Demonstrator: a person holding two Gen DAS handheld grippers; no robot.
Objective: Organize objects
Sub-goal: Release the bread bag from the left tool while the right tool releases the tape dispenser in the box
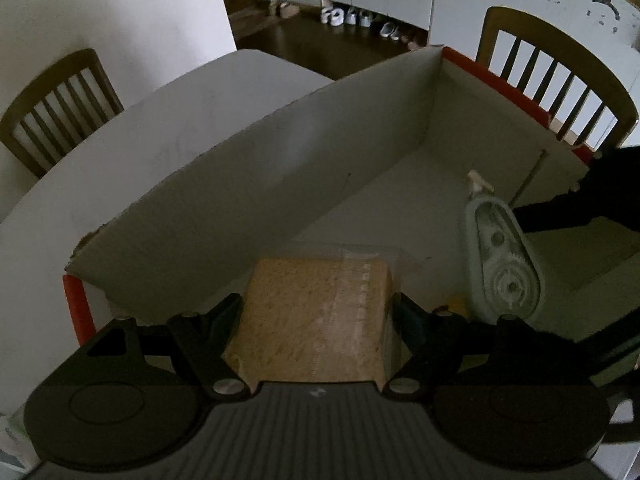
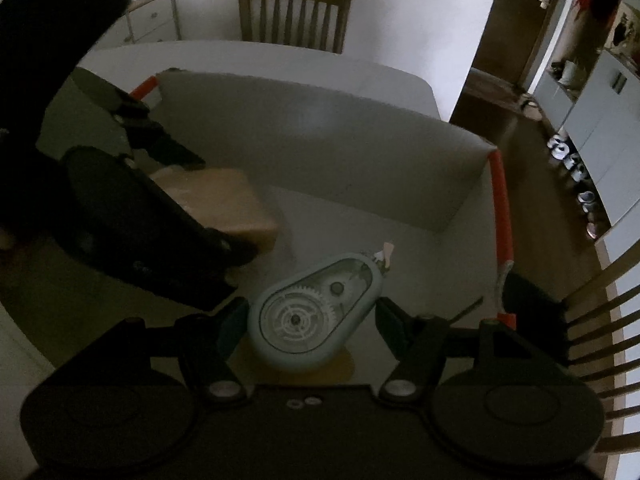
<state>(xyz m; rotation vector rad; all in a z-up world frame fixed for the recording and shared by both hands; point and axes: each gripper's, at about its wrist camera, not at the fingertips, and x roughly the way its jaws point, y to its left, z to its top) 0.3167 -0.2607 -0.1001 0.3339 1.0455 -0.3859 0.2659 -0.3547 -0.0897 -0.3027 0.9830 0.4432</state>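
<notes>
Tan and rough-grained, one wrapped block (image 1: 320, 320) sits between the pads of the left gripper (image 1: 318, 312), which touch its two sides and hold it, at the near-left part of one open box (image 1: 256, 160) with grey walls and orange-red edges. One pale green tape dispenser (image 2: 316, 312), teardrop-shaped with clear gears showing, lies between the right gripper (image 2: 310, 324) fingers; I cannot tell whether they press on it. Beneath it is a yellow patch (image 2: 344, 364). One white table (image 2: 280, 60) carries the box, with two wooden chairs (image 2: 294, 16) around it. Shoes (image 1: 360, 18) line the far floor.
</notes>
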